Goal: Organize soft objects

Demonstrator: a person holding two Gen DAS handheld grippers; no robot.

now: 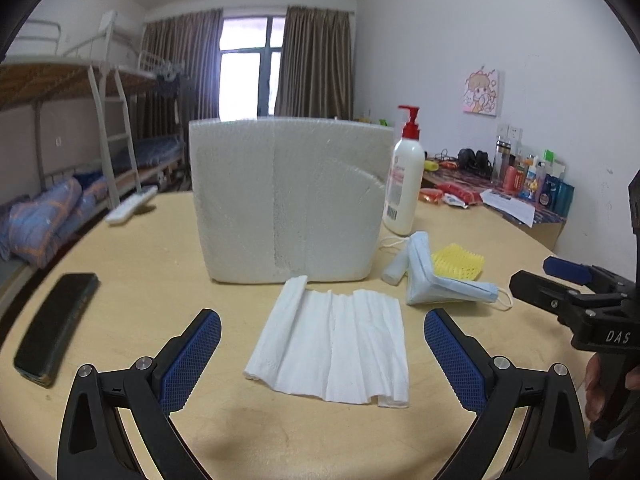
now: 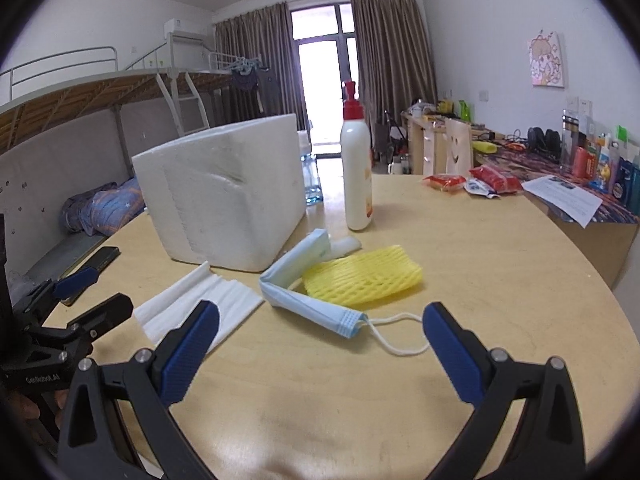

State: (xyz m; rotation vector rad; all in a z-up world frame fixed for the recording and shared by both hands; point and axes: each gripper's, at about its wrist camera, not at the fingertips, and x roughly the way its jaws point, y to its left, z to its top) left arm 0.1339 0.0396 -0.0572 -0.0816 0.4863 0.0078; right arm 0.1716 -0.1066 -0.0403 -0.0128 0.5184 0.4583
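2 grippers wait wide open and hold nothing. We keep the left gripper (image 1: 322, 336) low in front of the white tissue (image 1: 332, 344), which lies flat on the round table (image 1: 160, 256), so its fingers can close on it. Our right gripper (image 2: 320, 328) faces the folded blue mask (image 2: 304, 304). Just behind the mask lies the yellow foam net (image 2: 364, 280). We judge the foam box (image 1: 288, 200) nearby is where the soft things go.

Bare table (image 2: 320, 400) is lying open before my spread fingers, while the foam box (image 1: 288, 200), lotion bottle (image 1: 404, 176) and phone (image 1: 56, 324) are blocking the far and left sides.
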